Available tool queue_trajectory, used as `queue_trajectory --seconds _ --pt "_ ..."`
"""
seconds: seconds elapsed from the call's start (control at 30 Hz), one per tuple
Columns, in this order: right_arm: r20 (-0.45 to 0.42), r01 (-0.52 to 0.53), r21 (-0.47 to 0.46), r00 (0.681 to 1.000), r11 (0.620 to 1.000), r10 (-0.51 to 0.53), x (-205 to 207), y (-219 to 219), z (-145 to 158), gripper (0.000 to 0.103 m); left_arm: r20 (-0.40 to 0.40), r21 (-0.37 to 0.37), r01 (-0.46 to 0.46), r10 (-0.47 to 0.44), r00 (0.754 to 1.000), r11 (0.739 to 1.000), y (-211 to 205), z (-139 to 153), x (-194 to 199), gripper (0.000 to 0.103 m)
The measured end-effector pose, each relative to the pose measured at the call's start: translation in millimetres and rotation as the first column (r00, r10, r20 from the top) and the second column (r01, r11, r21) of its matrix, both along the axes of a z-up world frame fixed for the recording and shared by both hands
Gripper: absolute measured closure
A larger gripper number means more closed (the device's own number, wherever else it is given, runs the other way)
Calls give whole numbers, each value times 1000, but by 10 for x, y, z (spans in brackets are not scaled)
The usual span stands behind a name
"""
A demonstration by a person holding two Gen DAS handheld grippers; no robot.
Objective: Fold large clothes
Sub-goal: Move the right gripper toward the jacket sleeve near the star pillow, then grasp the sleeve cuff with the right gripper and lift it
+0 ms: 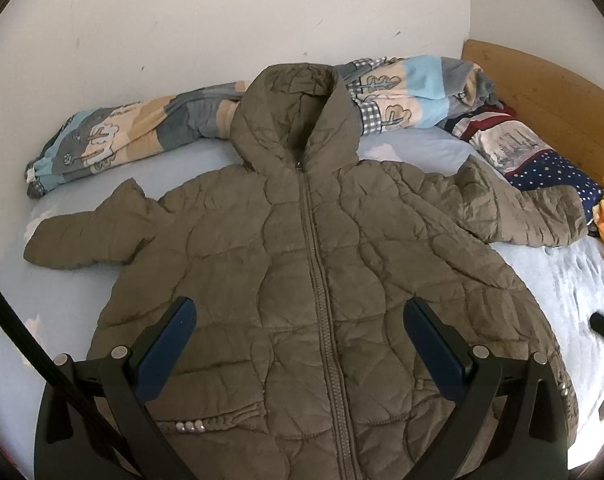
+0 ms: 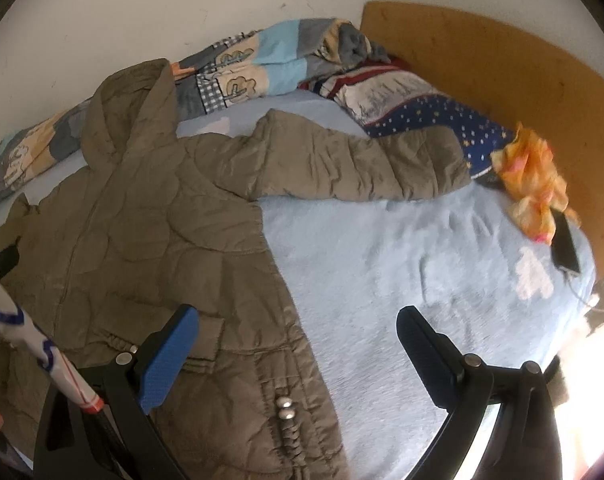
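Now, both my left gripper [image 1: 300,322] and right gripper [image 2: 298,330] hover spread, empty, over the flat jacket [image 1: 302,264]; I'd pinch each sleeve cuff first.

No text, brand, number or sign can be read in either view. The quilted jacket [image 1: 302,280] shows no label or logo on its front. The bedding near the jacket, which is the rolled blanket [image 1: 114,136] behind its hood and the pillow [image 2: 414,108] beside its sleeve, carries only pictures of trees, stars and stripes, without any letters.
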State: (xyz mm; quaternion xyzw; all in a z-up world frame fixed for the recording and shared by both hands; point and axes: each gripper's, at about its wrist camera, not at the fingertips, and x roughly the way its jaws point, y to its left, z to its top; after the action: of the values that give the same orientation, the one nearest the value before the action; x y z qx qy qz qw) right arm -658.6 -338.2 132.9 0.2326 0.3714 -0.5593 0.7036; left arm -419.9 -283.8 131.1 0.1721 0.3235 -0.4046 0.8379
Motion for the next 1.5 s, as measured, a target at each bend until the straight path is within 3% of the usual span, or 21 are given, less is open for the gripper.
queue_trajectory --seconds 0.13,0.23,0.3,0.37,0.43,0.63,0.8,0.97,1.07,1.23,1.33,1.5 --pt "171 20 61 985 998 -30 -359 -405 79 2 -16 12 -2 3 1000 1000 -26 -47 36 0" --pt "302 96 101 945 990 -122 -795 -863 118 2 -10 19 -6 6 1000 1000 -43 -61 59 0" --pt "358 166 148 910 975 -210 -1124 -1212 59 9 -15 22 -10 10 1000 1000 -51 -82 92 0" --pt "430 228 207 852 951 -298 -1495 -1531 -48 22 -25 26 -19 20 999 999 -59 -110 140 0" --pt "465 295 244 801 924 -378 -1820 -1806 -126 28 -30 35 -28 29 999 999 -83 -140 177 0" --pt "553 377 259 697 889 -456 -2345 -2443 -337 38 -41 67 -54 57 998 996 -109 -248 327 0" --pt "533 396 281 693 874 -485 -2420 -2833 -580 51 -59 82 -75 80 995 994 -113 -322 426 0" --pt "543 396 286 683 872 -488 -2459 -3139 -776 52 -47 93 -89 94 994 992 -141 -349 457 0" --pt "556 378 257 695 889 -456 -2471 -3171 -721 81 -53 94 -97 102 993 991 -146 -353 477 0" --pt "574 390 167 708 905 -411 -2341 -3005 -312 87 -51 78 -106 110 993 991 -79 -295 501 0" --pt "599 382 109 712 918 -367 -2194 -2885 69 87 -56 62 -116 120 991 991 5 -242 528 0" --pt "621 308 -13 748 951 -234 -1653 -2622 897 87 -41 26 -150 151 988 988 206 -91 629 0"
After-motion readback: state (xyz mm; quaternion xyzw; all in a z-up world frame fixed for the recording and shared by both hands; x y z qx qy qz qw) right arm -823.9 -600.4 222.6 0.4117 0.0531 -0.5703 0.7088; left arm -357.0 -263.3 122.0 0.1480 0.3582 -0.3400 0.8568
